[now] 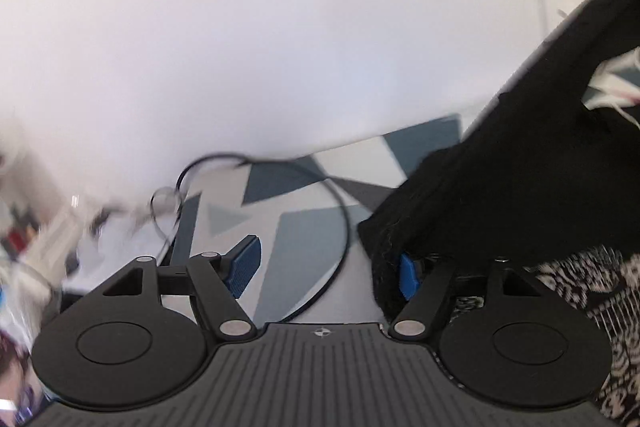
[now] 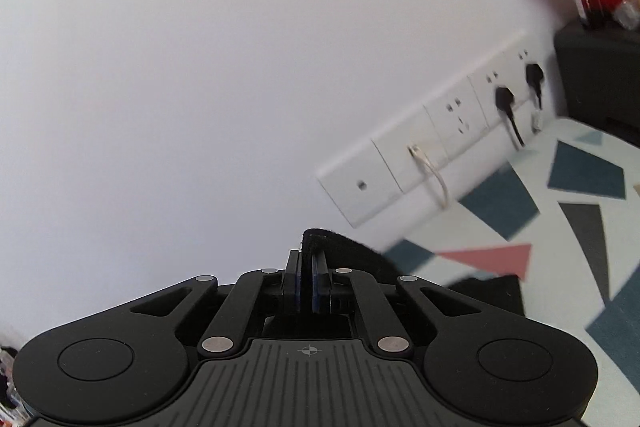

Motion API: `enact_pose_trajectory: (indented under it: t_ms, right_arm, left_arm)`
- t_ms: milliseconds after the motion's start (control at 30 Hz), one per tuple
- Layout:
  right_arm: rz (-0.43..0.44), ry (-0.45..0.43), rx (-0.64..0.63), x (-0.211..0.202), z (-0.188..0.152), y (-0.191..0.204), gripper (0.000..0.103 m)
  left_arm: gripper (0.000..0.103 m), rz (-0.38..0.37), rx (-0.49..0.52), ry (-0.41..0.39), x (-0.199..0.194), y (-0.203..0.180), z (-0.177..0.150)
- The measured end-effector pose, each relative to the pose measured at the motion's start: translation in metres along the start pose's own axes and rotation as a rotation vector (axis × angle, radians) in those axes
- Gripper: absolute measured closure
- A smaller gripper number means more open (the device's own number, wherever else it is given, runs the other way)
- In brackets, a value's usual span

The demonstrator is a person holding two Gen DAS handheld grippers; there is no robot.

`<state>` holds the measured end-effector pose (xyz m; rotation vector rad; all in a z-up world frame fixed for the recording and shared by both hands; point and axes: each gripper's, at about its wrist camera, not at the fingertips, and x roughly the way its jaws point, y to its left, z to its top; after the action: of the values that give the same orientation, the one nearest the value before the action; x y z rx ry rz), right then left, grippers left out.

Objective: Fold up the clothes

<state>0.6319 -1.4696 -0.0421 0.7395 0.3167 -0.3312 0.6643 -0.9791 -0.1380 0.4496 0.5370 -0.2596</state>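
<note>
Since your right gripper (image 2: 306,283) is clamped on the limp, light black garment's (image 1: 520,179) edge, take the sagging hem with your spread left gripper (image 1: 328,267).

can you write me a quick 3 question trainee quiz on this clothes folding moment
1. True or false: the right tool is shut on the black garment.
2. Multiple choice: in the left wrist view, what drapes over one finger of the left tool? A) a white towel B) black cloth C) a red scarf
3. Fill in: the wall sockets hold ___ black plugs.

Key: 1 true; 2 B; 3 two
</note>
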Motion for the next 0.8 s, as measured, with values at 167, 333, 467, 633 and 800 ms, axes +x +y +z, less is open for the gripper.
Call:
enact_pose_trajectory:
  t_ms: [167,333,467,633,800]
  right_arm:
    - [-0.159,0.103,0.031,0.012,-0.035,-0.044,0.099]
    - [-0.316,0.242,0.151,0.012,-0.069,-0.112,0.099]
    - [-0.304,0.245,0.115,0.002,-0.078,-0.115,0.099]
    - [-0.332,0.294,0.021,0.003,-0.085,-0.107,0.094]
    - [-0.366,0.236,0.003,-0.009,-0.074,-0.109,0.082]
  left_arm:
    - [0.031,-0.068,0.125,0.039,-0.002,-0.023,-0.025]
    - [0.03,-0.077,0.236,0.026,-0.006,-0.036,-0.04]
    - [0.028,-0.092,0.15,0.078,0.006,-0.018,-0.033]
    - [0.023,-0.118,0.033,0.131,0.015,0.003,-0.033]
    - [0.022,-0.121,0.001,0.144,0.013,0.008,-0.034]
